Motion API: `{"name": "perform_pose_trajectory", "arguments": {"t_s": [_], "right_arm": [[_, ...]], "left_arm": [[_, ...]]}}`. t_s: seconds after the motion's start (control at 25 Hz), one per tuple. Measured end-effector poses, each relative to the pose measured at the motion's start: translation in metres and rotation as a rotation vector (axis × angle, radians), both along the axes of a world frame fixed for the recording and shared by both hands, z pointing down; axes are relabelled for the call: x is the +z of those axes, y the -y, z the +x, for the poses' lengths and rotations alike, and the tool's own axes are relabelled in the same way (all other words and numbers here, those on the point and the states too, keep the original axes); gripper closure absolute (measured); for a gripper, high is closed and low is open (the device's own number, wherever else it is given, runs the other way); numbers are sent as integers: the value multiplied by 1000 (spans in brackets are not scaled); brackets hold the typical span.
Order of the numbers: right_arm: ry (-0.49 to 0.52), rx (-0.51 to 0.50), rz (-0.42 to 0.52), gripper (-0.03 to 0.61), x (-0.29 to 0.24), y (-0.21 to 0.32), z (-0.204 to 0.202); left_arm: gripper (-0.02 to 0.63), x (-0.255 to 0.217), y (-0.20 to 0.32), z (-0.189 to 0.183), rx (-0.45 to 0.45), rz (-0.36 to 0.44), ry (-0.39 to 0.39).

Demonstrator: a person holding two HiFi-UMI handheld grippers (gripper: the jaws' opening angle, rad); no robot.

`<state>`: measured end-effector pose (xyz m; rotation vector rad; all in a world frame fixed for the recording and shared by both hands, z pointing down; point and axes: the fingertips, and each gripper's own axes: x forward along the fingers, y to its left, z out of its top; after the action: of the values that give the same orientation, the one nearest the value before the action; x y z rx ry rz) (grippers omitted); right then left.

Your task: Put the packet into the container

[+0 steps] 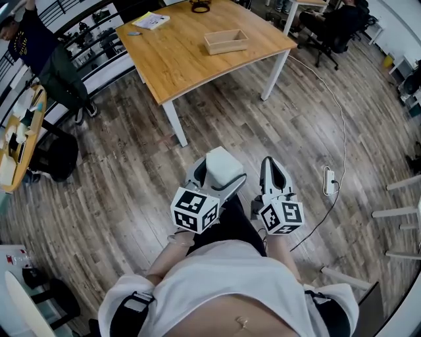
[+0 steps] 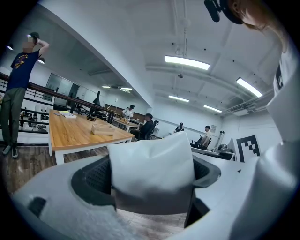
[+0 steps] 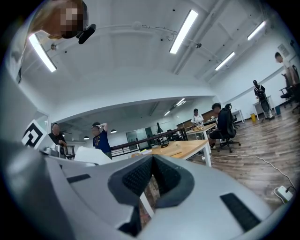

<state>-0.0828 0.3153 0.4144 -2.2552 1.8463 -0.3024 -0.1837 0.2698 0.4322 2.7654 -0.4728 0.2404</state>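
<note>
Packet (image 2: 152, 168) gripped, table (image 1: 187, 66) well apart (floor (image 1: 131, 168) between)

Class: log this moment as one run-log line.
left gripper: shut on packet | right gripper: shut, empty | container: on table, away from grippers | packet: not yet in container

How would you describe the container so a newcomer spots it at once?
Find the wooden table ahead of the person. The container sits near its right edge: a shallow, open wooden tray, unlike the flat booklet at the far left.
</note>
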Motion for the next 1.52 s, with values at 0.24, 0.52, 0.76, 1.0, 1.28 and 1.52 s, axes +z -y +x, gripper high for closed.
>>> {"name": "perform_pose_trajectory", "arguments": {"t_s": [0.24,0.52,0.76,1.0,1.28,1.52], "right_arm": [[-4,-3,-7,567,0,33,26],[-8,-24,-7,566,-3,89,64],[-13,-42,0,567,-14,134,100],[-23,-50,3,567,-20,176,140],[-26,-70,2,567,-18,219,172],[-23,-90,0,567,-10,243,187]], "left_arm": [[143,-2,32,25,-5,2,-5],[143,-7,88,61,-27,4,-8],[144,-15,134,97,-45,1,-17],[144,-19,177,136,-53,2,-19],[143,-19,220,169,-72,12,-26],[143,-12,241,184,-93,5,-27]]}}
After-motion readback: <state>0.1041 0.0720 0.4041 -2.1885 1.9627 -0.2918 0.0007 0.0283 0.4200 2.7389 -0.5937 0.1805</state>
